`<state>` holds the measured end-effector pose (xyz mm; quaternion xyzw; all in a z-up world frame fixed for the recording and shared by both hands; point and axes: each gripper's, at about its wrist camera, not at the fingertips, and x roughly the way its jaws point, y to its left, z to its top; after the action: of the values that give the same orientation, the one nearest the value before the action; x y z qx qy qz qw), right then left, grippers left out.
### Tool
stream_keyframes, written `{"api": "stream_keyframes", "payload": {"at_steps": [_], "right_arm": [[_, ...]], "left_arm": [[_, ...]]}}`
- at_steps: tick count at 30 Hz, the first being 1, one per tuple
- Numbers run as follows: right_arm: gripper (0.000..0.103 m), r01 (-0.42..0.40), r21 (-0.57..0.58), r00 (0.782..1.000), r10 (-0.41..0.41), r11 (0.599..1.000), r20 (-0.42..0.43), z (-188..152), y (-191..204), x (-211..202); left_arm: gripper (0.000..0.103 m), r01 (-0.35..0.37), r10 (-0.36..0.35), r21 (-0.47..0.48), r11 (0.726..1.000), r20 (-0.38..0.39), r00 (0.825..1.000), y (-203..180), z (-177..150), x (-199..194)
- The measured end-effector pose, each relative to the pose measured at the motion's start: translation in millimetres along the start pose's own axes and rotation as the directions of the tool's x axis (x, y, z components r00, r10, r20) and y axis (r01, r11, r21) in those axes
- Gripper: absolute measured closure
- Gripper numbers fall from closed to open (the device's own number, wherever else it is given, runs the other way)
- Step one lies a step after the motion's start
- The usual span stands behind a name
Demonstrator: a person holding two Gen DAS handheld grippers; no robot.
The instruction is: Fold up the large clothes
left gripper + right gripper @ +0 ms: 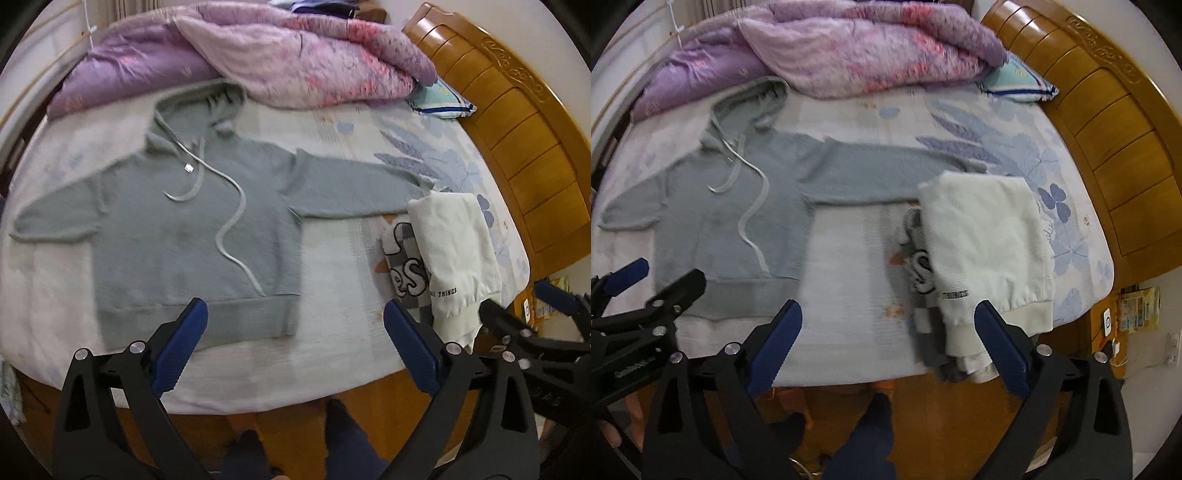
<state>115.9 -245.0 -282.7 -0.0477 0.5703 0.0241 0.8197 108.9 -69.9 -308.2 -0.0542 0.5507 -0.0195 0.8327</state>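
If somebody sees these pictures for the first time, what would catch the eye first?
Probably the grey hoodie, spread flat on the bed with both sleeves out. Next, the purple quilt heaped behind it, and the folded white garment at the right, near the wooden headboard.

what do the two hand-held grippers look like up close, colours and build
Both match. The left hand-held gripper has two matte black plastic fingers with triangular cut-outs and round silver rivets at the joints, each lined inside with a ribbed blue pad. The right hand-held gripper is built the same, with blue pads; small pale lettering on the left one's black body is too blurred to read. No cables show.
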Motion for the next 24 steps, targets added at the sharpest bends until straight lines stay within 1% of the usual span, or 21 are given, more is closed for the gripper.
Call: {"api": "stream_keyframes", "payload": {"at_steps": [5,8,11,14,18,20,23,24], "right_arm": [[0.012,-0.044,0.04,0.998,0.042,0.998,0.047,-1.1,28.5,-47.8],[0.012,-0.054,0.034,0.996,0.051,0.998,0.076,-2.7,45.4,-74.3],[0.012,-0.074,0.025,0.993,0.071,0.997,0.095,-2.7,59.3,-97.0],[0.012,-0.085,0.014,0.99,0.083,0.996,0.115,-1.8,69.6,-117.6],[0.012,-0.111,-0.012,0.981,0.111,0.994,0.157,1.2,78.9,-149.0],[0.012,-0.116,-0.029,0.978,0.119,0.993,0.174,2.2,81.8,-162.8],[0.011,-0.12,-0.05,0.968,0.128,0.992,0.215,3.7,82.3,-186.0],[0.011,-0.12,-0.057,0.964,0.13,0.991,0.233,4.3,81.9,-194.6]], "left_arm": [[0.007,-0.019,0.018,0.016,1.0,0.062,0.998,28.5,-0.5,-55.0],[0.007,-0.031,0.029,0.016,0.999,0.098,0.995,42.2,0.9,-85.4],[0.007,-0.061,0.056,0.027,0.998,0.146,0.988,51.5,1.9,-114.5],[0.007,-0.055,0.049,0.028,0.998,0.183,0.982,58.1,2.3,-143.5],[0.007,-0.086,0.079,0.021,0.996,0.246,0.966,62.7,4.1,-181.8],[0.007,-0.095,0.087,0.015,0.995,0.262,0.961,63.2,5.9,-196.9],[0.007,-0.119,0.112,0.007,0.993,0.305,0.946,61.5,7.4,-222.6],[0.007,-0.129,0.12,0.003,0.992,0.334,0.935,59.1,7.1,-235.5]]}}
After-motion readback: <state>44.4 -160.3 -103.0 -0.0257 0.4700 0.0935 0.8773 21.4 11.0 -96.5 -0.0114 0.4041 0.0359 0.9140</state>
